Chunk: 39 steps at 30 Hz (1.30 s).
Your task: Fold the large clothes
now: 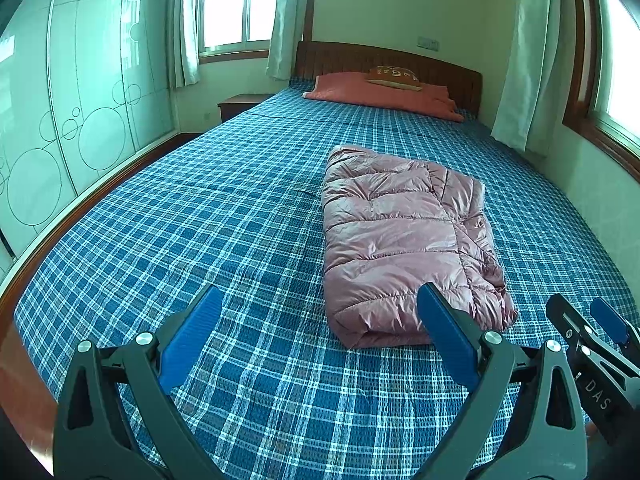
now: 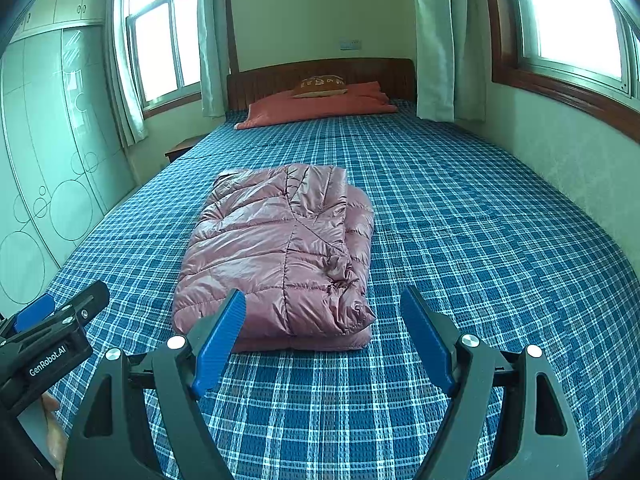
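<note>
Jacket (image 1: 404, 240) lies folded on plaid bed (image 1: 200, 220), both tongs (image 1: 320, 332) (image 2: 324, 328) spread, empty.

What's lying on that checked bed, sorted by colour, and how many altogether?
Pink: 1, the folded puffer jacket
Orange-red: 1, the folded blanket
Brown: 1, the small pillow on the blanket
Total: 3
</note>
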Each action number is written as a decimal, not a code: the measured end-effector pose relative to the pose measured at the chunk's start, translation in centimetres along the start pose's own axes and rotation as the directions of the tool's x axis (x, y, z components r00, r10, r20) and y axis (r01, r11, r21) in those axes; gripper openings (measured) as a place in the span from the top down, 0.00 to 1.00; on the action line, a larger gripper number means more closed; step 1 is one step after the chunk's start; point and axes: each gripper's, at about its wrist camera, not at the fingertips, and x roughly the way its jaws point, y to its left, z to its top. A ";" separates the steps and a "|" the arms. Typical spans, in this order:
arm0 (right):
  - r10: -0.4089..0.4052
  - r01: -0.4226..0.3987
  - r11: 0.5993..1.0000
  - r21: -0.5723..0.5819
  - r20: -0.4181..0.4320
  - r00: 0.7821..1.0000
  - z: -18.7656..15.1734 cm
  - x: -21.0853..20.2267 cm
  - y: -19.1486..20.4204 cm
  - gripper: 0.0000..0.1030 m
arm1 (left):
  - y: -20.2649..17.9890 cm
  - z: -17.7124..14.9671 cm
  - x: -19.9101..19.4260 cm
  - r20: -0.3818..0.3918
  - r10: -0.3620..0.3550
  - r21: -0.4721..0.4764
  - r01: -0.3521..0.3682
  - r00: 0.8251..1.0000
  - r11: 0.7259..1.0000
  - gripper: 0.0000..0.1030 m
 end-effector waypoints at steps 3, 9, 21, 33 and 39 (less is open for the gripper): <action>0.000 0.000 1.000 -0.001 -0.001 1.000 0.0 0.1 0.0 0.24 | 0.0 0.0 -0.1 -0.001 0.000 0.000 0.000 1.000 1.000 0.05; 0.000 0.000 1.000 -0.003 -0.001 1.000 -0.1 0.1 0.0 0.24 | 0.0 0.1 -0.2 0.002 -0.008 -0.004 0.008 1.000 1.000 0.05; 0.000 0.000 1.000 -0.004 -0.003 1.000 -0.1 0.2 -0.1 0.24 | 0.0 0.3 0.0 0.003 -0.004 -0.003 0.004 1.000 1.000 0.05; 0.003 -0.003 1.000 -0.007 -0.028 1.000 -0.5 1.5 -0.4 0.24 | -0.6 0.2 1.2 0.015 -0.012 0.034 0.011 1.000 0.999 0.02; -0.004 0.004 1.000 -0.002 -0.034 0.999 -0.6 2.5 -0.9 0.24 | -0.8 0.5 2.5 0.018 -0.013 0.030 0.012 1.000 0.999 0.02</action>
